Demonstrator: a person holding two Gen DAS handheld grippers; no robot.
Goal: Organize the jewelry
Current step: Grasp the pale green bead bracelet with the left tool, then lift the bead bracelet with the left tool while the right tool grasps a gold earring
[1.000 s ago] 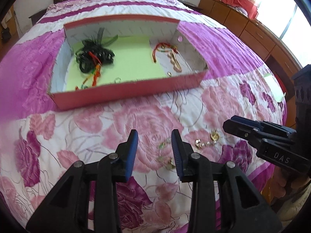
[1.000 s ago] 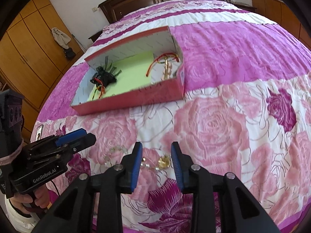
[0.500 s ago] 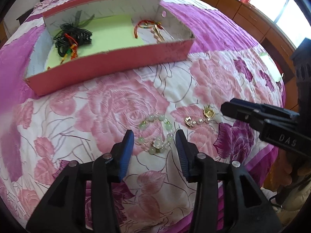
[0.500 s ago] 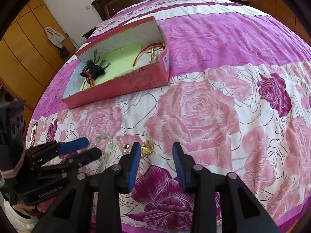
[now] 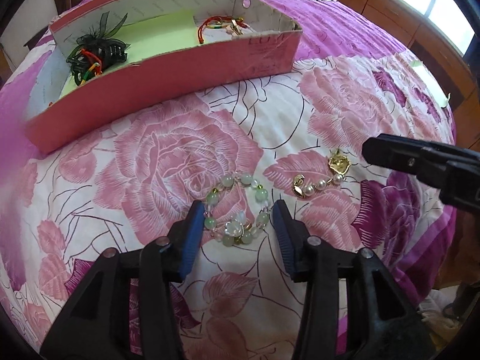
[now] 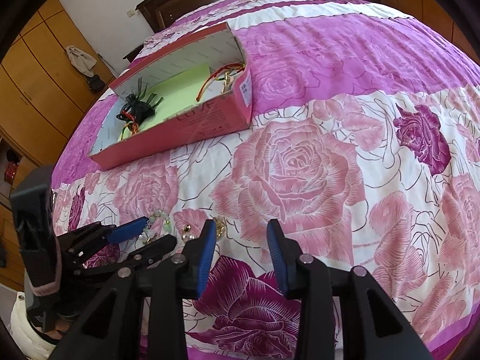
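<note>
Left wrist view: the left gripper (image 5: 237, 213) hangs low over the bed (image 5: 168, 162) with its jaws spread apart, one blue pad on each side of the green bead bracelet (image 5: 237, 207), which lies in a loop on the rose-print cover. The near part of the loop, with a clear flower-shaped bead, sits between the two pads; whether either pad touches the beads cannot be told. Just right of the bracelet lies a pearl and gold piece (image 5: 322, 177), a short string of pearls with a gold leaf-like charm at its far right end. The right gripper (image 5: 390, 153) reaches in from the right, its tip near that gold charm and apart from it.

Farther away and to the left stands the pink box (image 5: 180, 75), open at the top, with a pale green sheet (image 5: 162, 33) on its floor. At its left end lie a black hair clip (image 5: 99, 51) and a tangle of red and green cord; at its right end lies a red cord bracelet (image 5: 216, 25) with a gold clasp.

Right wrist view: the right gripper's (image 6: 241, 231) jaws are open and hold nothing, with only bedcover between them. The gold charm (image 6: 220, 225) shows just beside the left pad. The left gripper (image 6: 153, 235) enters from the left, its fingers either side of the green beads.
</note>
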